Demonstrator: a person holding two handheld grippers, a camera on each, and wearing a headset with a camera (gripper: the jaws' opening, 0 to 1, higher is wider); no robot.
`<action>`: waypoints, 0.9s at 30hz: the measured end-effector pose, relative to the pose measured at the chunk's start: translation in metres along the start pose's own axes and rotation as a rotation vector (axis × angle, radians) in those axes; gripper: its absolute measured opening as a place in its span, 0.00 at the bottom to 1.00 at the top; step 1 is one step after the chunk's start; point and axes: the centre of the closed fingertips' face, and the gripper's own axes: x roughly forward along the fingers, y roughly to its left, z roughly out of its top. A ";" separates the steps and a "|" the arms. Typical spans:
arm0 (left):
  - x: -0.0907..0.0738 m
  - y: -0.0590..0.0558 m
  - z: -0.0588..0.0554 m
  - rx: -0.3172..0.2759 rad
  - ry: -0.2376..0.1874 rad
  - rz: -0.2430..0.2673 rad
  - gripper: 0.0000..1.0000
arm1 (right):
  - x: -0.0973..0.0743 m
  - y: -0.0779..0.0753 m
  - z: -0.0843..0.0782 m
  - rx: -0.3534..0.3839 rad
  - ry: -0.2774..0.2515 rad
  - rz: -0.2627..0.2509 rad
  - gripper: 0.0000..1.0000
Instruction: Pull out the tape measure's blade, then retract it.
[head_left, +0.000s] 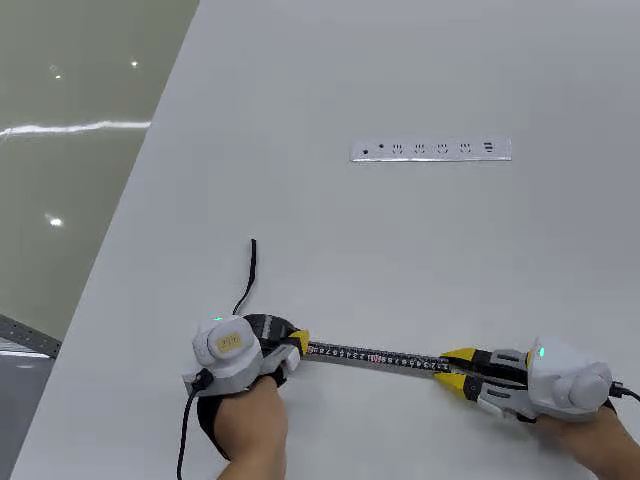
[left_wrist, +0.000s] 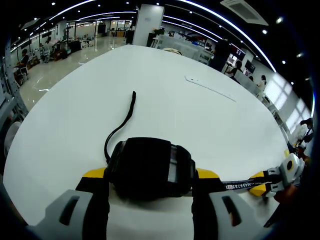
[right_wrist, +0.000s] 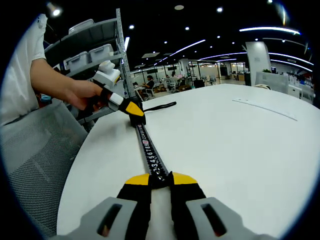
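Clamping the tape measure (left_wrist: 150, 165) in your left gripper (head_left: 285, 345) on the table (head_left: 400, 250), you pinch its blade (head_left: 375, 357) in your right gripper (right_wrist: 161, 179). The blade looks drawn out, so next, likely ease it back slowly.

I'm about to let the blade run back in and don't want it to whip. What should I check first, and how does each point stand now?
1. Left gripper clamped on the tape measure case: ok.
2. Right gripper shut on the blade near its end: ok.
3. Blade straight between the two grippers, no kink: ok.
4. Strap lying off the blade's line, behind the case: ok.
5. Power strip well away across the table: ok.
6. Whether the blade is locked: cannot tell.
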 end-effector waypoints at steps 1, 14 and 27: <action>0.000 0.000 0.000 0.000 0.000 0.000 0.65 | 0.001 0.000 0.001 0.000 -0.001 0.001 0.13; 0.000 0.000 0.000 -0.001 -0.001 -0.001 0.65 | 0.014 0.004 0.005 0.003 -0.002 0.017 0.13; 0.000 0.000 0.000 -0.002 -0.001 -0.001 0.65 | 0.027 0.007 0.010 0.006 -0.001 0.032 0.13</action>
